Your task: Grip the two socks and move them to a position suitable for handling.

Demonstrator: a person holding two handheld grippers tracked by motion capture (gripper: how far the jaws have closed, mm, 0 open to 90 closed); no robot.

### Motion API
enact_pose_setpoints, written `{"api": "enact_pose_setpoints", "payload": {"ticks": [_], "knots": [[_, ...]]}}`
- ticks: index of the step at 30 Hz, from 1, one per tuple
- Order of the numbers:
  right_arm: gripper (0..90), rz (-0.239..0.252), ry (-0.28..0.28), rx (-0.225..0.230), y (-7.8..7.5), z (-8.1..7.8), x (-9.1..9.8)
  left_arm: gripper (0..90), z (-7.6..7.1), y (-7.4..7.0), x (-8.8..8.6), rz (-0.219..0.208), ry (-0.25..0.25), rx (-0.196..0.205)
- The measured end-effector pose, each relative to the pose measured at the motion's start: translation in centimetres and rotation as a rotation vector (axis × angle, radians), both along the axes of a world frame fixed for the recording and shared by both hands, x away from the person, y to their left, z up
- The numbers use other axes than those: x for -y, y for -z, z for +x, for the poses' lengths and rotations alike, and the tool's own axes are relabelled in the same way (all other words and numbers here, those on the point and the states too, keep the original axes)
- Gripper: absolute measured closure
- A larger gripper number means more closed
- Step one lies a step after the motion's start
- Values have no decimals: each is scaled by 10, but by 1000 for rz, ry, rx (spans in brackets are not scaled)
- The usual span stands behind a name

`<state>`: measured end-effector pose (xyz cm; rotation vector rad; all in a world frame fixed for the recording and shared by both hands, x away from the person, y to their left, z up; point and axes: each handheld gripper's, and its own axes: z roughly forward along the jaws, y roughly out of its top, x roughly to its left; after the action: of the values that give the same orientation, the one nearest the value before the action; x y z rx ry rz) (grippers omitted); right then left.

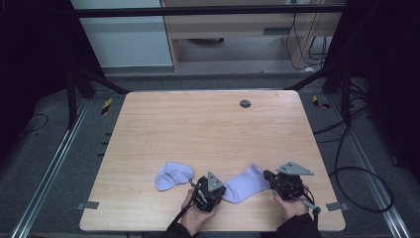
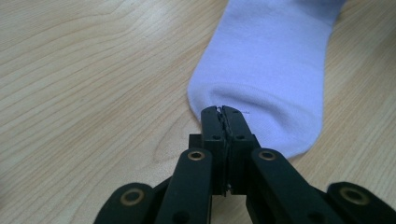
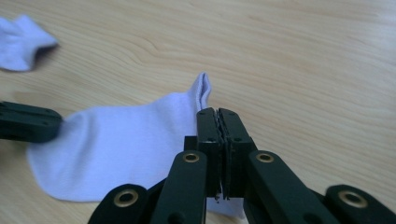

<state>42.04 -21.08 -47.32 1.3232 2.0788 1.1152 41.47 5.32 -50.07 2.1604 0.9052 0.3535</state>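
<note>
1. Flat sock lies at the table's six o'clock edge, stretched between my grippers.
2. Left gripper is clamped on its toe, right gripper on its cuff edge.
3. Risk: thin pinches, so pulling apart could slip one end.
4. Second sock lies bunched at its nine o'clock, apart.

Matt cloth sock, wood-grain table

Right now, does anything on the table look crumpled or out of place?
Yes. The crumpled lavender sock lies bunched up to the left, apart from the flat lavender sock, which both tools pinch at opposite ends. Nothing looks damaged.
</note>
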Motion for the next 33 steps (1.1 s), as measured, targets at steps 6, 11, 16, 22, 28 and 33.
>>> {"api": "enact_pose_setpoints", "payload": {"ticks": [6,11,16,22,28,33], "knots": [[809,-63,53,17,2,0,4,776,1,-3,-4,-6,-22,28],[755,-45,64,53,0,-1,10,666,2,-14,-15,-34,-39,49],[714,-23,54,67,-2,-2,14,573,4,-32,-30,-75,-62,76],[658,16,33,80,-9,-3,13,519,10,-51,-55,-114,-113,96],[587,28,20,103,-18,-3,7,488,16,-66,-84,-150,-174,115],[556,44,0,125,-27,-3,-1,474,19,-75,-115,-170,-239,128]]}}
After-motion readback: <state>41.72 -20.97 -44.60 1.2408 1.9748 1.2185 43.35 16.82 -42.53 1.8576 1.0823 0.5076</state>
